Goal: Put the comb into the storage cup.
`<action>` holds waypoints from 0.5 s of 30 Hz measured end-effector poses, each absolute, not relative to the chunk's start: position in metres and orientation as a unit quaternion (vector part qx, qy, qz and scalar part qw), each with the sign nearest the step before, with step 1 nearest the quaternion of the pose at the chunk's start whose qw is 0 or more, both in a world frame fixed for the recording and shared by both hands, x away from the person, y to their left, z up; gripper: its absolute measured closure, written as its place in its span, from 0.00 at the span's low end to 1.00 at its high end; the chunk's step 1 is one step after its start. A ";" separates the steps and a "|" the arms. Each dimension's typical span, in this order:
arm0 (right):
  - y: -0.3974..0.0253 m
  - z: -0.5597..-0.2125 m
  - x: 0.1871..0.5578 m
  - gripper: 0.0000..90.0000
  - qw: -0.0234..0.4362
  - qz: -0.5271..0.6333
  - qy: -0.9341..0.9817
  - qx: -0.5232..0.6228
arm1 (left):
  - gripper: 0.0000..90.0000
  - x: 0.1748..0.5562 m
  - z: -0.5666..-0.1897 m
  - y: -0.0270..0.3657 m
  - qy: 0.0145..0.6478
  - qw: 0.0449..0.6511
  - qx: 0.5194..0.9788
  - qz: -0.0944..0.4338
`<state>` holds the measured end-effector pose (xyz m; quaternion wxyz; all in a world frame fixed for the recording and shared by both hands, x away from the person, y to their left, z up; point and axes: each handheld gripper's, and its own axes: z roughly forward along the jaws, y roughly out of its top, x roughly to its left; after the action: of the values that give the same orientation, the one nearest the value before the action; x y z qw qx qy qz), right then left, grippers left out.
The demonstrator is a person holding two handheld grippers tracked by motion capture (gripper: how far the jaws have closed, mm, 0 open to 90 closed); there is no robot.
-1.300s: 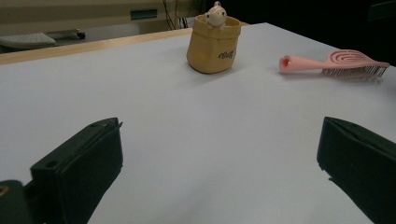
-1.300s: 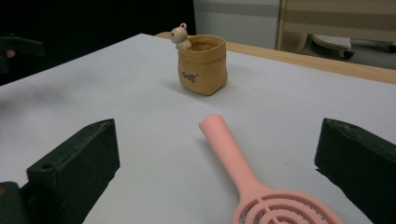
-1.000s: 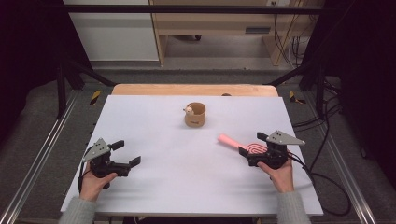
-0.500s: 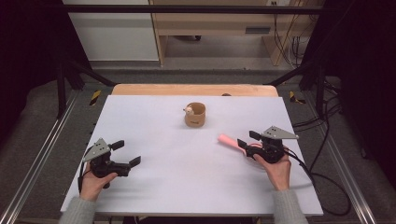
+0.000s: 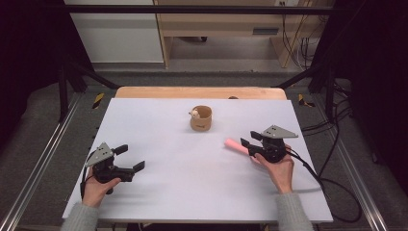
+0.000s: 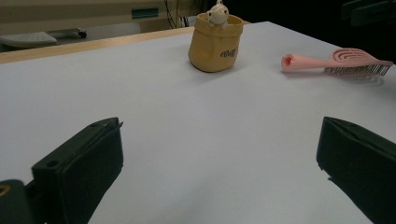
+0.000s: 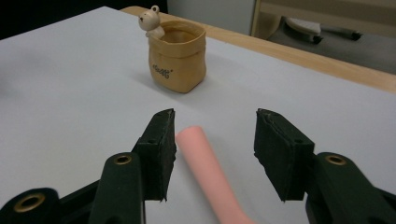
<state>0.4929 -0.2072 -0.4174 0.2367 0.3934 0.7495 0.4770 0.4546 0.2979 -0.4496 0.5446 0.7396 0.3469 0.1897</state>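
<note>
While the left gripper [image 5: 126,161] idled agape, the right gripper [image 7: 212,140] straddled the pink brush handle [image 7: 208,163] — jaws spread, ready to pinch.

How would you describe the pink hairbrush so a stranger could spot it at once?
Start at the white table, then go to its right side, where the right claw hovers. Between its open jaws lies the pink hairbrush; unlike the upright tan cup, it lies flat and long.

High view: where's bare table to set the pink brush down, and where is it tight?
Bare: the wide stretch between the left claw and the pink brush, in front of the tan cup, plus the far-left corner of the table. Crowded: around the right claw, open astride the brush handle.
</note>
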 end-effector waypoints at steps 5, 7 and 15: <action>-0.202 -0.418 0.499 0.57 0.221 0.465 0.761 0.395 | 0.01 0.455 -0.450 0.298 0.347 0.545 0.740 0.190; -0.200 -0.419 0.501 0.59 0.223 0.459 0.765 0.392 | 0.01 0.455 -0.450 0.298 0.347 0.544 0.740 0.190; -0.190 -0.424 0.509 0.69 0.216 0.434 0.780 0.395 | 0.01 0.455 -0.450 0.297 0.347 0.543 0.741 0.188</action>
<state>0.5085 -0.1905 -0.4243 0.2161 0.3949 0.7803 0.4342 0.4551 0.2974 -0.4505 0.5434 0.7409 0.3468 0.1884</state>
